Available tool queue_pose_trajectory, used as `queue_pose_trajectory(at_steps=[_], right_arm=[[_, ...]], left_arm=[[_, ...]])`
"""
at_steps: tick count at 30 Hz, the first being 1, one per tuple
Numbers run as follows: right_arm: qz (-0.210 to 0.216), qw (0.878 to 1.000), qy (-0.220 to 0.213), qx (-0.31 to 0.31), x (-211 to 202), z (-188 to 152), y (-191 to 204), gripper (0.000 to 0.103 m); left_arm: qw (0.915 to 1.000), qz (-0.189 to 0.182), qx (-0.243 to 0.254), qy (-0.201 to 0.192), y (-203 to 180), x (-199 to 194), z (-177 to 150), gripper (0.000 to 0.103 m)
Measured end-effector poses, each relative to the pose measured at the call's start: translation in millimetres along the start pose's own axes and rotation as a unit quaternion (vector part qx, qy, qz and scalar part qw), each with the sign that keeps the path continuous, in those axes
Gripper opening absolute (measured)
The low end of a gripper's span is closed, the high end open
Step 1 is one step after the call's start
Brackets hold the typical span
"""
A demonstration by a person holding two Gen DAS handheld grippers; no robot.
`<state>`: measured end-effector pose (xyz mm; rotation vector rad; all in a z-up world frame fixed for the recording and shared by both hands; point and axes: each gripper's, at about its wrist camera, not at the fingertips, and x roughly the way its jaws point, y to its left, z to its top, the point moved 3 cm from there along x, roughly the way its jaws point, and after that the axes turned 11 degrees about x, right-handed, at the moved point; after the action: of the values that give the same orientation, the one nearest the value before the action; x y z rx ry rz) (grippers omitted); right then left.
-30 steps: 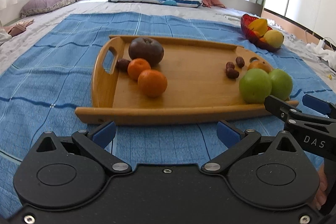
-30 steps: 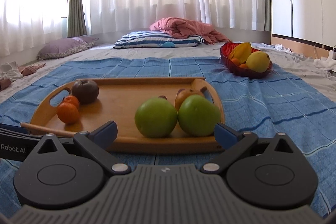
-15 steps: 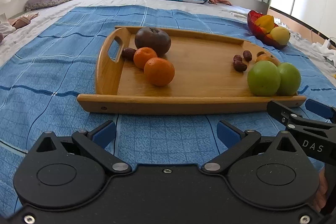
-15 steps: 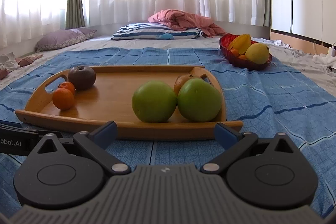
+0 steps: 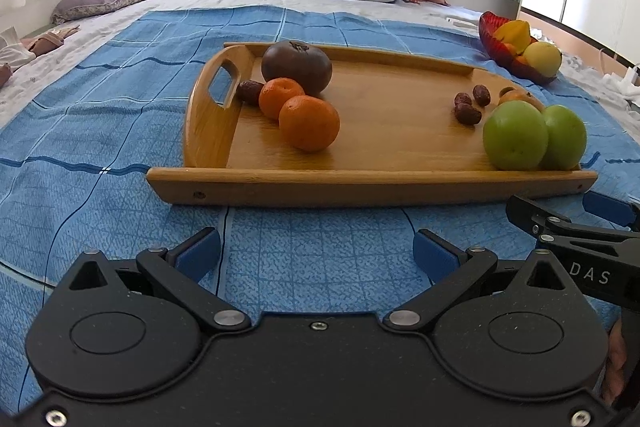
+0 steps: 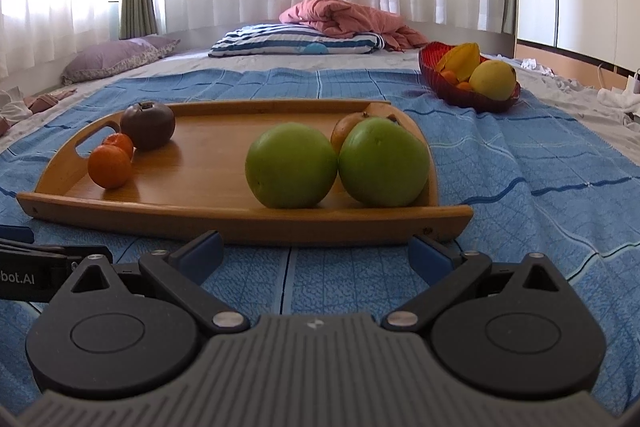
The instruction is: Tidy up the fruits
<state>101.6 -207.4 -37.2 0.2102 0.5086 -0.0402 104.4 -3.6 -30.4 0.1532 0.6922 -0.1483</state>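
Two grippers sit low in front of me over the blue checked blanket (image 5: 320,259), both spread wide with nothing between their fingers: the left gripper (image 5: 316,251) faces the near rail of the wooden tray (image 5: 360,183) from a short way back, and the right gripper (image 6: 314,251) has its blue pads just beside that same rail at the tray's right end. From the left wrist view I can also see the right gripper's black finger poking in at the lower right edge. On the tray, at my right end, two green apples (image 6: 336,163) stand touching each other close against the front rail, with a brownish-orange fruit (image 6: 348,129) tucked behind them, mostly hidden. A little left of those, three small dark dates (image 5: 470,103) lie loosely grouped on the bare wood. At the left end, by the cut-out handle, two tangerines (image 5: 298,111) touch each other; behind them stands a large dark purple-brown fruit (image 5: 296,67), and one more dark date (image 5: 250,93) lies between the handle and the farther tangerine. Beyond the tray's right end, well apart from it on the blanket's far corner, a red glass bowl (image 6: 452,93) holds a yellow fruit (image 6: 492,81), a yellow star fruit and something small and orange (I cannot tell what). Farther back lie a striped pillow (image 6: 296,43) with a pink blanket (image 6: 344,17) bunched on it, and a purple pillow (image 6: 116,57) near the curtains.
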Motion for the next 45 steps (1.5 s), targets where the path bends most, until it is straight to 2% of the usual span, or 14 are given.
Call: queue_pose_trajectory(at_steps=[10, 45], right_arm=[[-0.006, 1.0, 0.018, -0.003, 8.9, -7.1, 1.3, 0.103], [-0.012, 1.0, 0.01, -0.017, 10.9, -10.6, 5.4, 0.103]], left_arm=[[1.0, 0.002, -0.003, -0.001, 3.0, 5.3, -3.6, 0.103], [1.0, 0.001, -0.004, -0.006, 4.5, 6.6, -5.2, 0.103]])
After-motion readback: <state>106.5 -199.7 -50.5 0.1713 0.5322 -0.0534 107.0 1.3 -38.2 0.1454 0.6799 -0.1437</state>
